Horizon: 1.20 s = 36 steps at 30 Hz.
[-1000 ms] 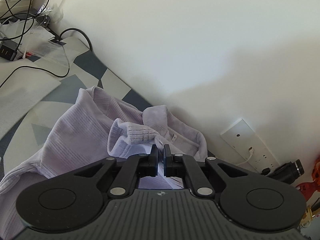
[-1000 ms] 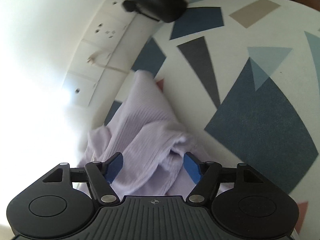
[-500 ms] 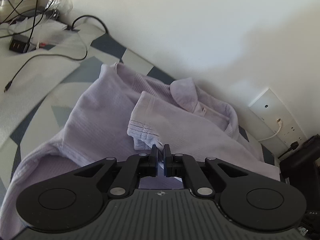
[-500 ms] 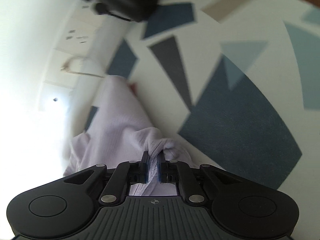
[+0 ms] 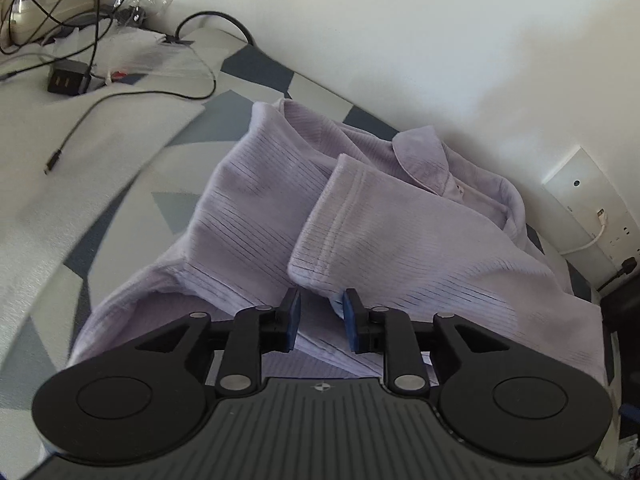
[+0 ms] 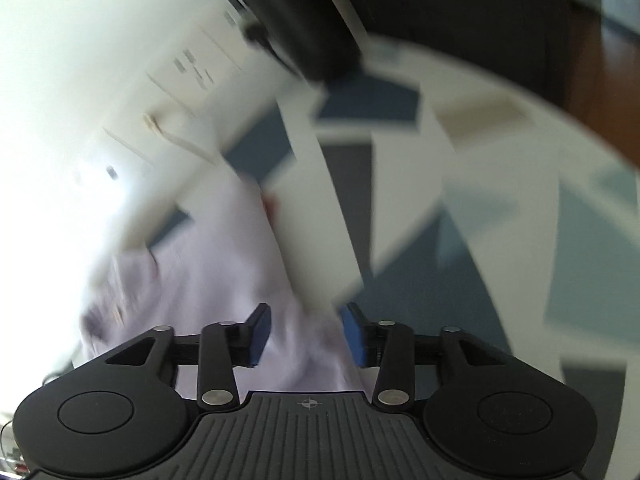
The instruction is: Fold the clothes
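Patterned table (image 5: pixel 120 216) runs ahead of both grippers, wall along its far edge. Lilac polo shirt (image 5: pixel 248 208) lies spread on it, filling the space in front of the left gripper (image 5: pixel 320 316); body length seems to run from below the fingers away toward the collar (image 5: pixel 424 156) at the wall. One sleeve (image 5: pixel 360 216) is folded in over the chest, long axis slanting ahead-left, its hem edge just ahead of the left fingertips, nearly touching.

Left fingers part-open, holding nothing, cloth beneath them. Right gripper (image 6: pixel 306 332) view is badly blurred; fingers stand apart with lilac cloth in the gap, no pinch visible. There the shirt spreads ahead and to the left of the fingers, bare table ahead-right.

Judgement: sleeve fold looks laid down. The next grab probably turns on the shirt's long axis, a hem or side edge near the fingers. Left is nearer the sleeve, right nearer the side edge.
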Tool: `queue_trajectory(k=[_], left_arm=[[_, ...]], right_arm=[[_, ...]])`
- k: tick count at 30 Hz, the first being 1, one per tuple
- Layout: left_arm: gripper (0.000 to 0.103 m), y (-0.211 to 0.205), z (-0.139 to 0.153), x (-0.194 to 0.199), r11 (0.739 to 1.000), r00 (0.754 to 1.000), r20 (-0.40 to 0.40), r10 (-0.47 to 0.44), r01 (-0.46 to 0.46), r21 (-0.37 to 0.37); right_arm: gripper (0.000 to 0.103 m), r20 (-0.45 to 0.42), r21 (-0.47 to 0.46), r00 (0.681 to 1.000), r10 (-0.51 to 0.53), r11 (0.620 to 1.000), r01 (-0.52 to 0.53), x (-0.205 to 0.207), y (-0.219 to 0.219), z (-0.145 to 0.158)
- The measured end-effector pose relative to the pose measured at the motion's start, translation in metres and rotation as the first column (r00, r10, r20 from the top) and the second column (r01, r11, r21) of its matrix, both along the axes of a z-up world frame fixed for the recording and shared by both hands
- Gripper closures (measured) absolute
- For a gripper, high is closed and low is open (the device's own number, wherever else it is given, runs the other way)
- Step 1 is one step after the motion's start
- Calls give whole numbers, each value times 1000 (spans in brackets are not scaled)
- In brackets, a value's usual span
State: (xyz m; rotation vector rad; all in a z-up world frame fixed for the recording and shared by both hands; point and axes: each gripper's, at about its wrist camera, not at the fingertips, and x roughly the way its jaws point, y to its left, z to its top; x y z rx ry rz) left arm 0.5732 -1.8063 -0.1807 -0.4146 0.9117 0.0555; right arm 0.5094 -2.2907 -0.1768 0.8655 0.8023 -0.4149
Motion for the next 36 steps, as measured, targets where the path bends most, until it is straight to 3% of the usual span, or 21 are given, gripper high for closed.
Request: queue_trajectory(k=[4,7,11,13,16,17,19,21,22,24,27,30,33,34,35,36], left_arm=[[78,17,27,3,1000,995,95,-10,8,25],[68,15,32,32,997,990,131,-60,54,49],[68,7,3,83,996,996,54,-75,73,48],[68,5,-10,100,996,996,15,-85,85,29],[69,0,-13,108,994,995,35,-98,96,45],[76,-2,-13,108,993,993,49,-104,102,52],[100,-8,-5,105,990,990,81,-116,109,89],[101,-12,3,99,986,987,112,-112,97,132],[101,-12,6,95,987,987,130,-93,74,144],[102,-5,12,89,988,985,166,-43,18,152],[102,10,-1,97,993,993,118,4,-18,115],[101,10,-17,103,991,997,81,-9,-1,131],[96,-1,-21,101,981,995,74,-66,51,186],[86,-3,-19,100,978,995,70,-75,60,201],[73,-3,-15,98,976,994,69,-86,70,207],[66,-3,-10,94,974,992,78,-100,82,209]], right_arm=[[51,-15,-94,998,66,993,-67,40,-9,1],[51,-57,-175,993,107,978,-116,75,2,-5],[39,-101,-246,989,104,961,-126,108,20,-19],[38,-121,-253,986,114,957,-141,123,22,-25],[38,-130,-213,986,107,968,-133,135,12,-31],[38,-124,-195,987,99,973,-123,136,7,-33],[38,-111,-176,989,96,978,-114,142,-1,-35],[40,-102,-182,987,127,973,-144,148,-3,-38],[48,-107,-187,983,150,968,-168,151,-2,-39],[91,-117,-191,975,190,959,-210,155,0,-40],[94,-49,-234,985,165,957,-172,151,1,-33],[94,-80,-231,982,170,956,-184,160,3,-41],[87,-102,-256,979,174,947,-195,165,6,-46],[70,-103,-278,980,168,942,-190,164,8,-45],[45,-91,-303,985,145,938,-166,159,9,-42],[34,-76,-328,990,120,934,-138,153,10,-38]])
